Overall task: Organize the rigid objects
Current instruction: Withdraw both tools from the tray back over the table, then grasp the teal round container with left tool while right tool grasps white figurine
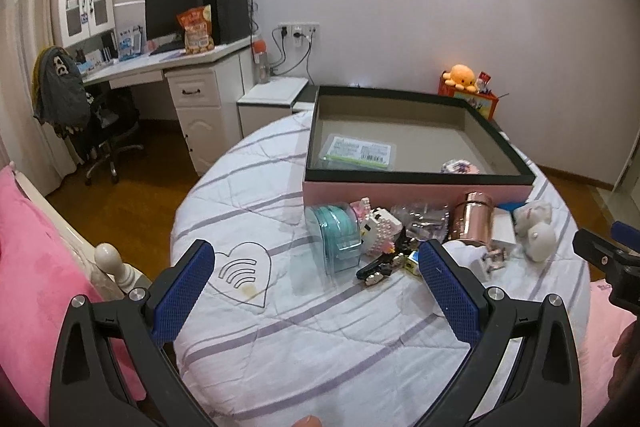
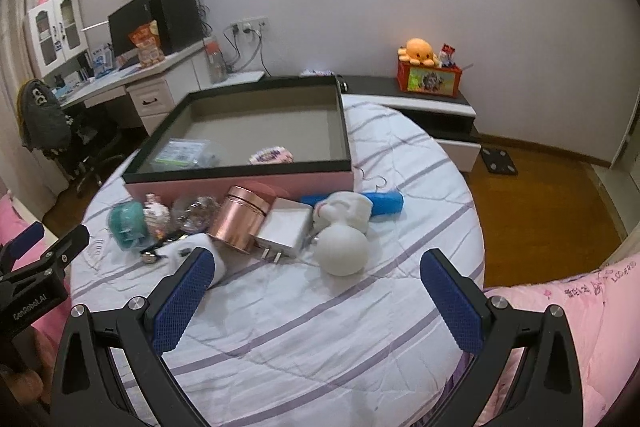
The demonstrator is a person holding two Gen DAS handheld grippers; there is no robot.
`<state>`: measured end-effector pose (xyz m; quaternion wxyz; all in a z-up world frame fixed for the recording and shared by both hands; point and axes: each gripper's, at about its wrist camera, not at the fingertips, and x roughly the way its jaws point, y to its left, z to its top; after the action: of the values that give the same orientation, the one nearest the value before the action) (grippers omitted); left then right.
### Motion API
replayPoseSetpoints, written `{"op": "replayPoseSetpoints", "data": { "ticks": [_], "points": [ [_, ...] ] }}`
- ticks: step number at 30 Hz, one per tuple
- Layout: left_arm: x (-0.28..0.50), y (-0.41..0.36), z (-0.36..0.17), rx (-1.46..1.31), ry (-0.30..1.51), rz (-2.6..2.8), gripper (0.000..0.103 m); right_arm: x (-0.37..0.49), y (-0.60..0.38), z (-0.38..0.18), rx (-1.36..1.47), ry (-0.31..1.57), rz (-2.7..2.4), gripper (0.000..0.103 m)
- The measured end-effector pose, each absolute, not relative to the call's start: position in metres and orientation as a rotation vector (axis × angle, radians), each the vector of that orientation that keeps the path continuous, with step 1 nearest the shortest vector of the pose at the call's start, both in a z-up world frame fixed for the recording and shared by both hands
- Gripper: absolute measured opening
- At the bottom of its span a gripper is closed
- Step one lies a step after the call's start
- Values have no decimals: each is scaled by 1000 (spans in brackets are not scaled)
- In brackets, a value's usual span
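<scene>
My left claw (image 1: 316, 269) hangs wide open over the quilt (image 1: 320, 327), clutter heaped before the pink box (image 1: 416, 193).

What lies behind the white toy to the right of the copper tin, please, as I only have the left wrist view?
Observer: A blue cylinder lies on its side behind the white toy, in front of the pink box.
Operator: Thank you. What is the white block beside the copper tin?
Observer: A white charger, prongs toward the camera, right beside the copper tin.
Operator: Is the right gripper holding anything?
Observer: No, the right gripper is open and empty.
</scene>
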<state>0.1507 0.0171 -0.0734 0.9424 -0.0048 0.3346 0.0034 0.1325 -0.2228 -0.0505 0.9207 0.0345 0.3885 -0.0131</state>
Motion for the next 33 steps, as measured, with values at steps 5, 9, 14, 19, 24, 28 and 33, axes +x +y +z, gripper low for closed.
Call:
{"op": "replayPoseSetpoints", "data": {
  "ticks": [5, 9, 14, 19, 24, 28, 33],
  "points": [
    [174, 22, -93, -14, 725, 29, 103, 152, -231, -69, 82, 845, -49, 103],
    [192, 25, -109, -13, 753, 48, 103, 167, -236, -83, 90, 879, -67, 103],
    [211, 30, -125, -26, 781, 55, 103, 186, -242, -99, 88, 914, -92, 99],
    [224, 27, -135, -25, 798, 53, 103, 201, -244, -112, 92, 948, -101, 94],
    [234, 33, -142, -70, 833, 38, 103, 211, -245, -116, 102, 943, -94, 90],
    [238, 37, -143, -102, 850, 16, 103, 215, -245, -113, 107, 949, -85, 73],
    [240, 40, -145, -132, 865, 3, 100, 212, -251, -122, 126, 999, -89, 66]
  ]
}}
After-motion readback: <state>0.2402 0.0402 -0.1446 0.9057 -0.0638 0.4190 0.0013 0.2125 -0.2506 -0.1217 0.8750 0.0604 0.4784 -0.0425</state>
